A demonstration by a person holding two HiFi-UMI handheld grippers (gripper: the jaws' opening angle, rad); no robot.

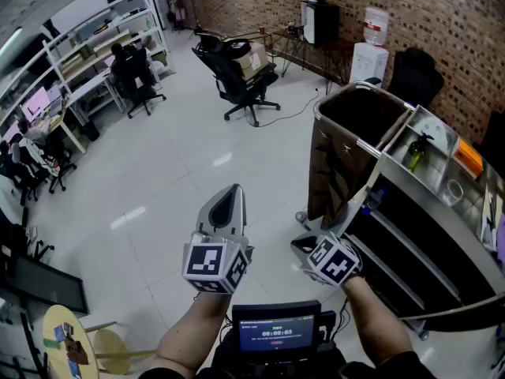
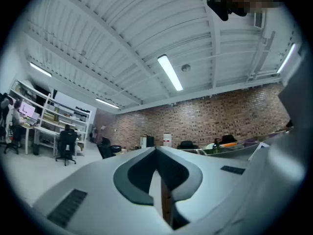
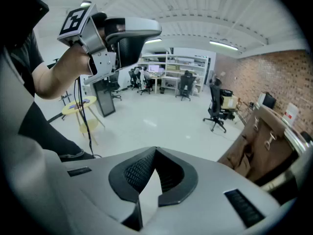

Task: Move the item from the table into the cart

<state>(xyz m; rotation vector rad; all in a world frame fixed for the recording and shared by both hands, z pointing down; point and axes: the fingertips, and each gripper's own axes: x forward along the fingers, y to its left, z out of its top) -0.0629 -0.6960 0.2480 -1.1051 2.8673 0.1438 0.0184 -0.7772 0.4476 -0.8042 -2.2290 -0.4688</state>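
Observation:
My left gripper [image 1: 233, 189] is held out level over the white floor, jaws shut with nothing between them; its own view [image 2: 156, 150] looks across the room at the brick wall. My right gripper [image 1: 302, 247] hangs beside it, tilted down, also shut and empty [image 3: 156, 150]. The steel cart [image 1: 442, 235] with a brown bag bin [image 1: 347, 144] stands just to the right. A small round yellow table [image 1: 49, 322] with a few flat coloured items sits at the lower left, far from both grippers, and shows again in the right gripper view as a table [image 3: 80, 102] behind the left arm.
The cart's top tray holds a green spray bottle [image 1: 418, 150] and an orange thing [image 1: 469, 158]. A black office chair [image 1: 241, 77] stands mid-floor, a water dispenser [image 1: 371, 50] by the brick wall, shelves and desks [image 1: 87, 54] at the left. A small screen [image 1: 276, 330] sits at my chest.

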